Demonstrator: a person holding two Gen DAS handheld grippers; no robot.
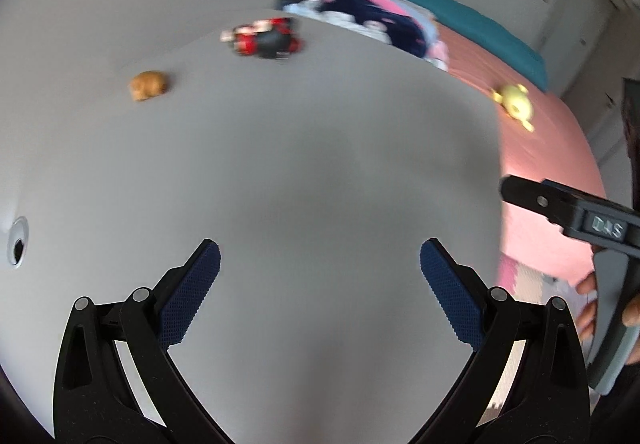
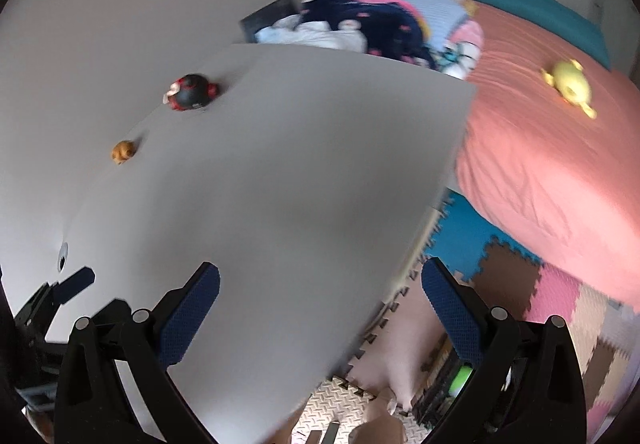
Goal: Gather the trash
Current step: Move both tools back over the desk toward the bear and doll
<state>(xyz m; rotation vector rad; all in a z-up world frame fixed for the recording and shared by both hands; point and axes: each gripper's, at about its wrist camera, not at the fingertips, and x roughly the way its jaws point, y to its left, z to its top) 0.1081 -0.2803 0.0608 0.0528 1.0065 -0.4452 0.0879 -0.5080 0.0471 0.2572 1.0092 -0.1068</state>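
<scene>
A grey table [image 1: 300,164] fills the left wrist view and also shows in the right wrist view [image 2: 280,172]. On its far side lie a small orange-brown lump [image 1: 148,85] [image 2: 123,151] and a red-and-black round toy [image 1: 266,38] [image 2: 192,92]. My left gripper [image 1: 320,284] is open and empty above the bare table. My right gripper [image 2: 320,308] is open and empty over the table's right edge. It also shows in the left wrist view [image 1: 568,212] at the right. The left gripper's finger [image 2: 74,282] shows in the right wrist view at the lower left.
A bed with a pink sheet [image 2: 540,164] [image 1: 552,172] stands right of the table, with a yellow plush [image 2: 570,86] [image 1: 516,106] and a pile of clothes [image 2: 368,28] [image 1: 372,20]. Coloured foam floor mats [image 2: 500,284] lie below. A cable hole [image 1: 18,246] sits at the table's left.
</scene>
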